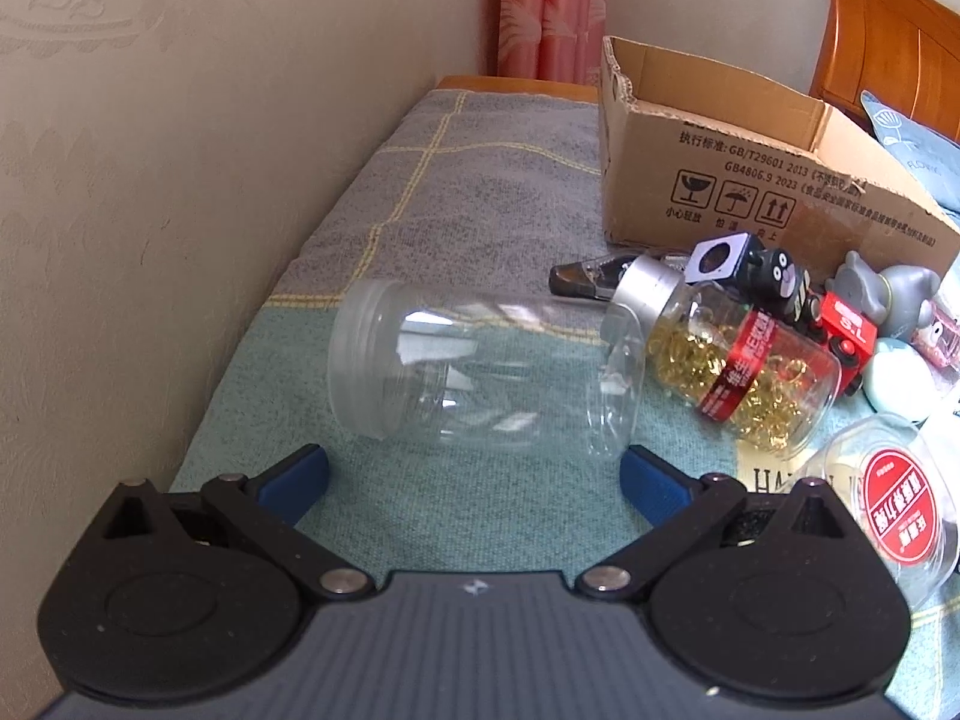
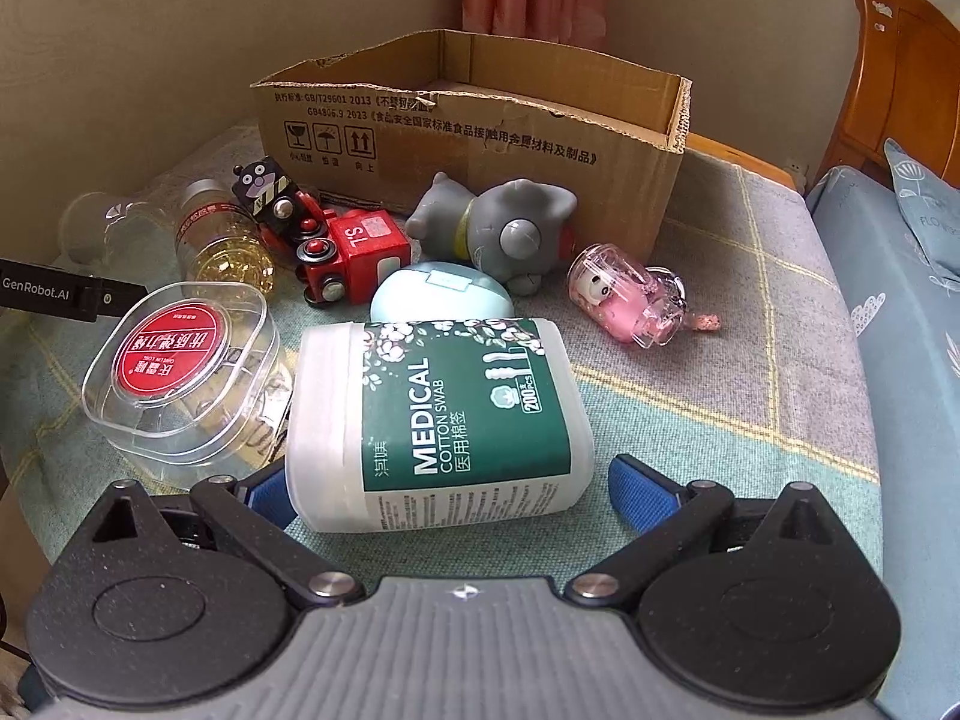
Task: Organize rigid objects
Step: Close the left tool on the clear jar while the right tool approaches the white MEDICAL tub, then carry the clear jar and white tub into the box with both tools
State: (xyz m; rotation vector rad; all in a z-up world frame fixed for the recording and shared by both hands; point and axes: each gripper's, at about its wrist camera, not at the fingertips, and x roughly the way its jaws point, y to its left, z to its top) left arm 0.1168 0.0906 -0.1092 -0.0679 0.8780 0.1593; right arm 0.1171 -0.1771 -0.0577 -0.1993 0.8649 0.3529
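Clutter is spread before the box [image 2: 474,120] on the blanket [image 2: 750,360]. Left gripper [image 1: 474,471], fingers open, is faced by an empty jar [image 1: 480,366]; right gripper [image 2: 447,489], fingers open, flanks the swab tub [image 2: 438,420], crowded by toys.

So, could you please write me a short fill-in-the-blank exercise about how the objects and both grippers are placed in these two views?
1. The empty clear plastic jar lies on its ____.
2. The brown cardboard box has its top ____.
3. The white cotton swab container has a ____ label.
4. The left gripper and the right gripper both hold ____.

Missing words: side; open; green; nothing
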